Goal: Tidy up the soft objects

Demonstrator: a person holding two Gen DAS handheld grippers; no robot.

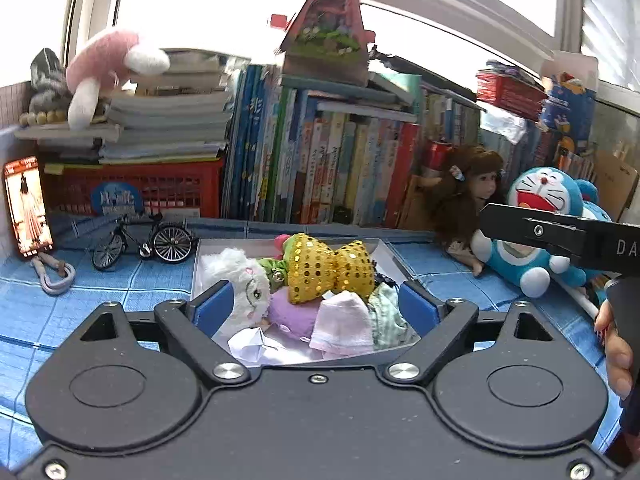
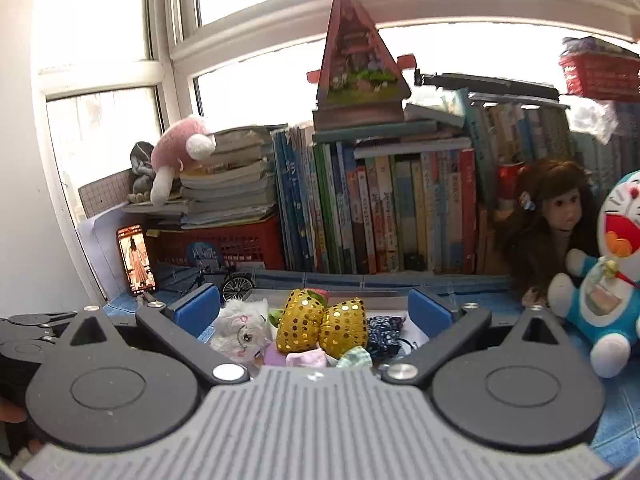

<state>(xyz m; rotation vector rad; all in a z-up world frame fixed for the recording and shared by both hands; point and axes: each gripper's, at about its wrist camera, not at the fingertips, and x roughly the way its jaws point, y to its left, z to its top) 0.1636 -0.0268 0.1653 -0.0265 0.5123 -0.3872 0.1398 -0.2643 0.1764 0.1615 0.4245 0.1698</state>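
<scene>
Both grippers face a shallow white box [image 1: 384,256] on the blue tiled cloth [image 1: 100,280], and the box is already piled with soft things. The left gripper [image 1: 316,300] hangs over the box's near edge with its blue pads [image 1: 216,304] spread wide and nothing between them. Directly ahead of it and slightly below lie a white plush cat [image 1: 244,284] toward its left pad, a gold sequined bow [image 1: 328,266] in the middle with its long axis running across the gripper's line of sight, a purple cushion [image 1: 288,312], a pink folded cloth [image 1: 344,320] and a pale green checked cloth [image 1: 386,316] toward its right pad.

The right gripper [image 2: 316,312] sits a little lower and further back, its pads also parted and empty, looking at the same heap; a dark patterned pouch [image 2: 384,334] lies just inside its right pad.

Outside the box, the soft things left to gather seem to be the Doraemon plush [image 1: 548,220] and the brown-haired doll [image 1: 472,196], both off to the right of each gripper, against the row of books [image 1: 320,152]. The right gripper is the nearer of the two, so that reach probably falls to it. Whether the doll counts as soft is hard to judge from here. A pink plush [image 1: 108,68] perches high on stacked books to the left, well apart from both.
</scene>
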